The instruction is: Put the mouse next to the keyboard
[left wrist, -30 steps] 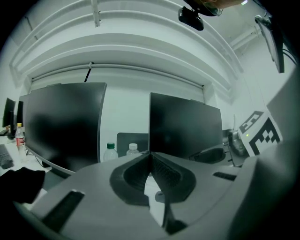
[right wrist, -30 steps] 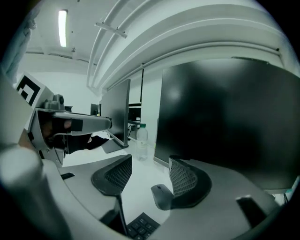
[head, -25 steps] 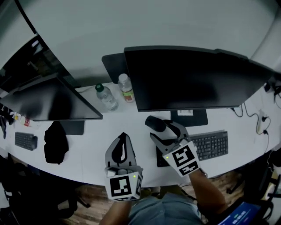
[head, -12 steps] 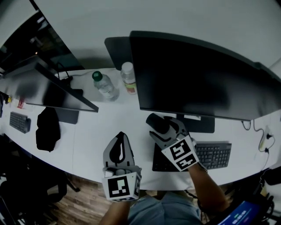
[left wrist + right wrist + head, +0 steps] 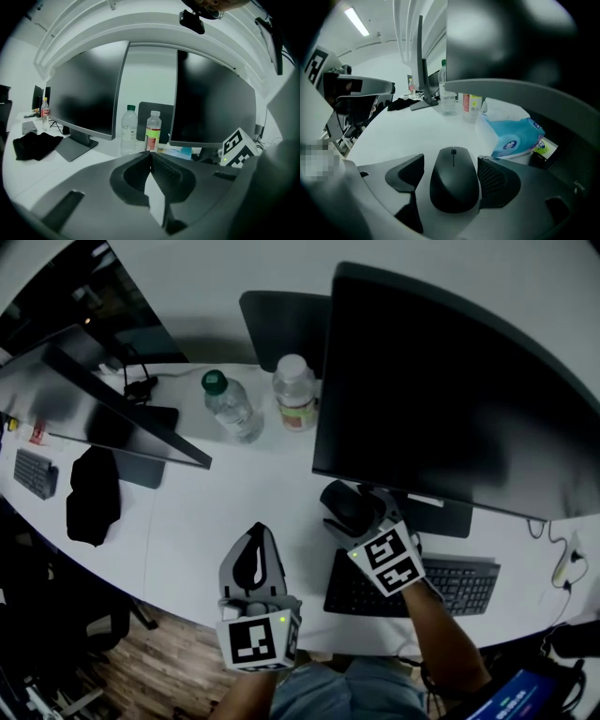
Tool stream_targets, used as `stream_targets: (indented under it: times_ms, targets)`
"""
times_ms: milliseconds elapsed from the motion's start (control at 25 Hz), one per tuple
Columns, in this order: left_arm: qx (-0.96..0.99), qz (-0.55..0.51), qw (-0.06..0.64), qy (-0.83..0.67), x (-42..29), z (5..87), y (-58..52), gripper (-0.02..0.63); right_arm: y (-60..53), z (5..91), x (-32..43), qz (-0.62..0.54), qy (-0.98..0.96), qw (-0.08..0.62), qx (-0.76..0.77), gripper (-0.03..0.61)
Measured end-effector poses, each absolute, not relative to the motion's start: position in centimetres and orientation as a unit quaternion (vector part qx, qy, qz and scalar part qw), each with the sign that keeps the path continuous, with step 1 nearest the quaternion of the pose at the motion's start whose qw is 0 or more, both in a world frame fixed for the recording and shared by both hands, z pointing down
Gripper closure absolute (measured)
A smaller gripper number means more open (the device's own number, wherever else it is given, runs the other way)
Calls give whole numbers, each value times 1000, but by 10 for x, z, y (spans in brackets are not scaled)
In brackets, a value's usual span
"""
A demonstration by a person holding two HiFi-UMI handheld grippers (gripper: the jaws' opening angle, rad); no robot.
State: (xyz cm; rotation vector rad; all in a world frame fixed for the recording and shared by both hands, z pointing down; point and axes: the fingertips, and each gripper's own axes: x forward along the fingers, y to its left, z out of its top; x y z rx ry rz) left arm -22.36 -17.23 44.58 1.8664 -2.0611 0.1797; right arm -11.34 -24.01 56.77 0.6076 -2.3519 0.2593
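Now the mouse (image 5: 454, 180) lies between the fingers of the right gripper (image 5: 356, 512), at centre-right of the head view. It is just above the left end of the keyboard (image 5: 441, 582) and beside the foot of the big monitor (image 5: 450, 381). Those jaws have just been opening and stand wide. A gap shows along the mouse's left flank, while the right pad sits just beside it; whether it touches I cannot tell. The left gripper (image 5: 150, 155), at lower centre of the head view, has its fingertips pressed together.

Two clear bottles stand upright and capped at upper centre, a green-capped one (image 5: 230, 407) and a white-capped one (image 5: 296, 395) with a yellow-green label. How full they are cannot be told. In the right gripper view a blue tissue packet (image 5: 515, 138) lies right of the mouse.

Against a second ago, the right jaws stand wider about the mouse. The monitor and bottles also fill more of the frame and sit nearer its top.

The white desk (image 5: 211, 488) curves across the head view. It carries a second monitor (image 5: 103, 399) at upper left, a black cloth (image 5: 92, 495) at the left edge and a small keyboard (image 5: 33, 472) beyond it. Cables (image 5: 562, 559) trail at the right, and the wood floor (image 5: 141, 662) shows at lower left.
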Motion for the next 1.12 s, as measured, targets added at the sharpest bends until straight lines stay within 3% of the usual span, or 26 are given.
stream_targets:
  times_ms: [320,600,1120]
  targets:
    - [649,65,188,-735,-229,456,-173,609,-243,579,-115,111,-893,375,223,206]
    - [646,66,186,-738,-233,454,-172,609,-244,588,-112,101,-877,410,227,247]
    - [658,64,165,-732,-242,434,-172,609,-243,567,-112,98,-882,390,246,277]
